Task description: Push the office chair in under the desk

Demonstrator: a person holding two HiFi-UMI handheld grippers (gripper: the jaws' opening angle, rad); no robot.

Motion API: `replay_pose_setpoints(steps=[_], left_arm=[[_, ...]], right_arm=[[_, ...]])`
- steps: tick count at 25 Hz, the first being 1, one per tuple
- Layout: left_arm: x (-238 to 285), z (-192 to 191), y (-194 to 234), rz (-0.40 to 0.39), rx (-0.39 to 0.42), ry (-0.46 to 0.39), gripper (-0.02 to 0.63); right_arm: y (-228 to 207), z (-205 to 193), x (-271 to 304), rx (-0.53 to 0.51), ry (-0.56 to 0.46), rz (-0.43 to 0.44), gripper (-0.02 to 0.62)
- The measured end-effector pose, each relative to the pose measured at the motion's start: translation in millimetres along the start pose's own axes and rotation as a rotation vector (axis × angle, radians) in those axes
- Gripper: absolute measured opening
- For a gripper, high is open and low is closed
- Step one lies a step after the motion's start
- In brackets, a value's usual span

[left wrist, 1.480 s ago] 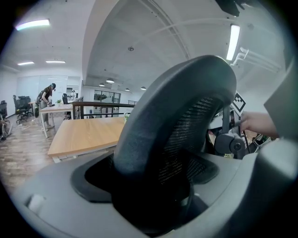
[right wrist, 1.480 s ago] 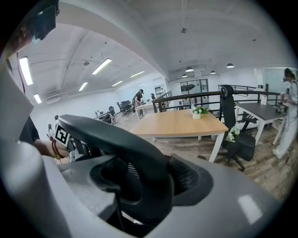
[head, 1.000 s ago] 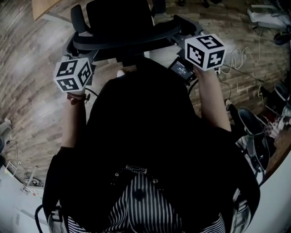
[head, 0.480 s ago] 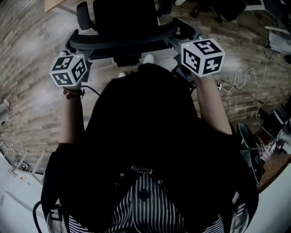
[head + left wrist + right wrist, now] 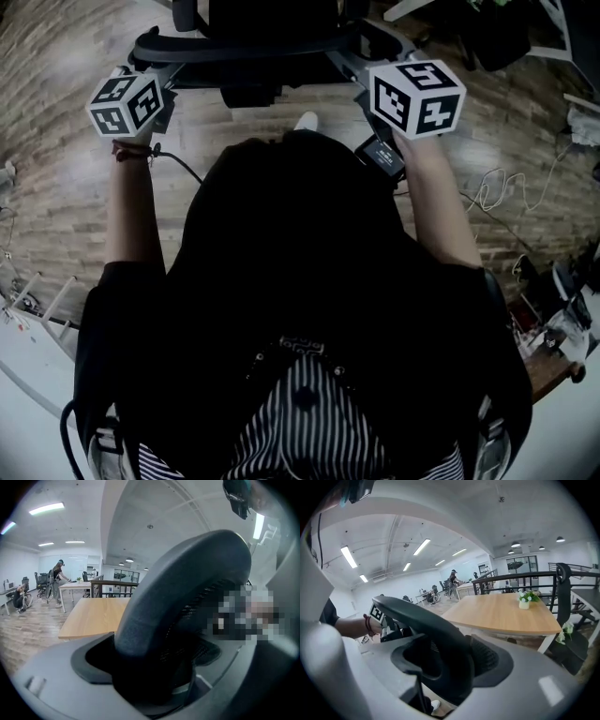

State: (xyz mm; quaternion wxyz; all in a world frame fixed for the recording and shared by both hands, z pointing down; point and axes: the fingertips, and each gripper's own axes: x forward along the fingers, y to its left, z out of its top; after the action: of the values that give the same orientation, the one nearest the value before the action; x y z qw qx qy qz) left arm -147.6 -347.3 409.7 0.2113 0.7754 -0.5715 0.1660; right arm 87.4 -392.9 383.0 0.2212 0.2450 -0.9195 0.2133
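The black office chair (image 5: 234, 49) stands at the top of the head view, its curved backrest rim facing me. My left gripper (image 5: 141, 82) sits at the rim's left end and my right gripper (image 5: 373, 73) at its right end. In the left gripper view the chair's rim (image 5: 187, 597) fills the space between the jaws; whether they press on it is unclear. In the right gripper view the chair's rim (image 5: 426, 620) runs between the jaws, which are closing, with a gap still showing above it. A light wooden desk (image 5: 506, 613) stands just beyond the chair, and the desk (image 5: 93, 616) also shows in the left gripper view.
A small potted plant (image 5: 525, 601) stands on the desk. Another dark chair (image 5: 565, 620) is at the desk's right. White cables (image 5: 487, 192) lie on the wood floor to my right. A person (image 5: 57, 581) stands far off at other desks.
The chair has moved away from me, toward the top of the head view, and both grippers have travelled forward with its backrest. The floor has shifted under me.
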Motion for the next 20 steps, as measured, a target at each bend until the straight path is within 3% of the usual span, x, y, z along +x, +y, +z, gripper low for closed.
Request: replay_pose_setpoints(steps=[7,15,20], left_arm=[[31,19,13,0.018,-0.002,-0.034,0.48],[49,26,32,0.02,-0.004,-0.051,0.48],[52,34,67,-0.01,-0.008,-0.07,0.486]], right_arm=[[-33,22,19,-0.002,0.005,0.096,0.267],[-44,31,37,-0.02,0.013,0.098,0.255],[-38,47,66,-0.005,0.018,0.045,0.255]])
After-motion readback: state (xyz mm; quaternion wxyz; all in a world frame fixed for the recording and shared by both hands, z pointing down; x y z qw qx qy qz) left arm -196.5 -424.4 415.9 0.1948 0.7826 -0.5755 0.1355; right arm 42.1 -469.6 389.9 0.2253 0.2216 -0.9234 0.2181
